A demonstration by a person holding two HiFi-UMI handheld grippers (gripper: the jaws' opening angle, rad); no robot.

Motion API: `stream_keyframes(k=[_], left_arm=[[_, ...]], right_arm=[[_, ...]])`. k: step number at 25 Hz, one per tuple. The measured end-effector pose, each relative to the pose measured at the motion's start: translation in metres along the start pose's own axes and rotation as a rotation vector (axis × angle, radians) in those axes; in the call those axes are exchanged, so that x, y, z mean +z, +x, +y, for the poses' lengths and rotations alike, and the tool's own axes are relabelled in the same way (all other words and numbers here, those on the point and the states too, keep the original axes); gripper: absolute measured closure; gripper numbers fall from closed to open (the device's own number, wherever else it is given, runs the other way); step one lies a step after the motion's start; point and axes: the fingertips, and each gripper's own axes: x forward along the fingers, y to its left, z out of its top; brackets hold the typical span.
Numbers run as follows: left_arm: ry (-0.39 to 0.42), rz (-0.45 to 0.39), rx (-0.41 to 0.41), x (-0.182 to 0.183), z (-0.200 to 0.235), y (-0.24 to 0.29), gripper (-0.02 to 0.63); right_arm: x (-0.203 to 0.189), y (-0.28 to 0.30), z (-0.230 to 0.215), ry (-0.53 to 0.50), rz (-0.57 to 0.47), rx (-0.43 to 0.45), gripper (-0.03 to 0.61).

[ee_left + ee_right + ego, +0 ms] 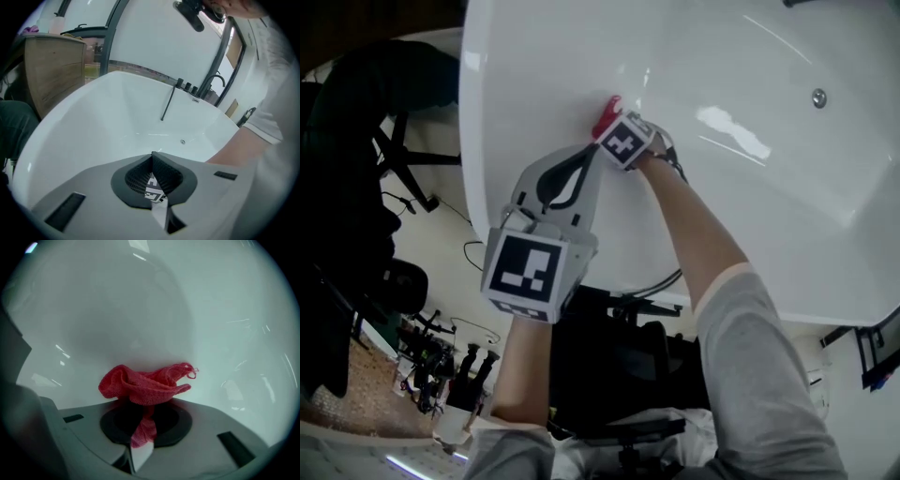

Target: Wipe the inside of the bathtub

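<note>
White bathtub (750, 187) fills the head view, the right gripper (614, 127) holding a red cloth (607, 112) at its inner wall. Left gripper view: left gripper (152, 164) pressed together, empty. Right gripper view: jaws pinch only a thin tail of cloth, which a hard drag could pull free.

Red cloth (145, 385) (knit-textured), white bathtub (750, 187), grey sleeve (769, 375).
</note>
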Motion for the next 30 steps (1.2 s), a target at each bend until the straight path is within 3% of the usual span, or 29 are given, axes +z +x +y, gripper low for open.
stream_keyframes(k=[8,16,22,27,30], left_arm=[[0.001,-0.007,-0.028,-0.001,-0.007,0.041,0.61],[0.004,0.003,-0.032,-0.009,-0.004,0.045,0.611],[-0.008,-0.002,-0.016,-0.012,-0.002,0.045,0.611],[-0.007,0.01,-0.01,-0.017,-0.002,0.045,0.611],[-0.006,0.01,-0.001,-0.019,0.0,0.045,0.609]], right_arm=[[-0.003,0.03,-0.054,0.022,-0.023,-0.051,0.532],[-0.004,0.046,-0.073,0.01,-0.039,-0.117,0.532],[0.007,0.04,-0.113,0.095,-0.081,-0.212,0.531],[0.027,0.014,-0.169,0.151,-0.182,-0.354,0.529],[0.03,0.008,-0.173,0.103,-0.171,-0.372,0.528]])
